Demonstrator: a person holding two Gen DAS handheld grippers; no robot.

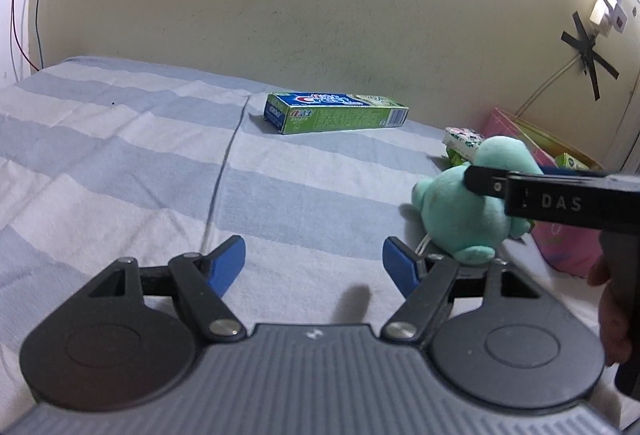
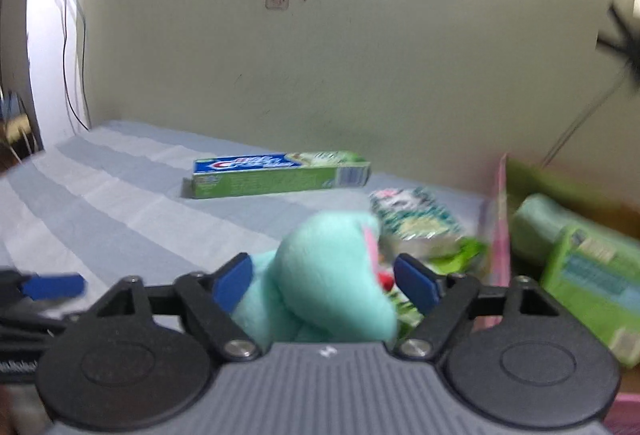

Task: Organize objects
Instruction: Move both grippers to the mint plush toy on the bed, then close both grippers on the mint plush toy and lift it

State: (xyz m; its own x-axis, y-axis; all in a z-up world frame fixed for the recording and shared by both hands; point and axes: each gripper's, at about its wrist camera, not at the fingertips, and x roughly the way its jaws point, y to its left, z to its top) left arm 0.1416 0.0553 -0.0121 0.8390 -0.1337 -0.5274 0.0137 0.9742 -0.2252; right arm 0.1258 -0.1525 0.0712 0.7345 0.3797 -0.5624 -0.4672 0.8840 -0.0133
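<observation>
A teal plush toy [image 1: 460, 207] rests at the right side of the striped bed sheet [image 1: 120, 155]. My right gripper [image 2: 324, 275] is shut on it: the plush toy [image 2: 328, 299] fills the gap between both blue pads. From the left wrist view, one black finger [image 1: 484, 185] of that gripper crosses the toy's head. My left gripper [image 1: 314, 255] hovers open over bare sheet, left of the toy, nothing between its pads. A green and blue toothpaste box [image 1: 336, 113] lies flat near the wall, also in the right wrist view [image 2: 280, 175].
A pink box [image 2: 500, 235] stands at the bed's right edge, holding a green carton [image 2: 592, 275] and a pale green roll [image 2: 540, 223]. A patterned snack packet [image 2: 416, 223] lies between toy and box. Behind the bed is a wall [image 1: 280, 15]. A hand [image 1: 612, 315] grips the right tool.
</observation>
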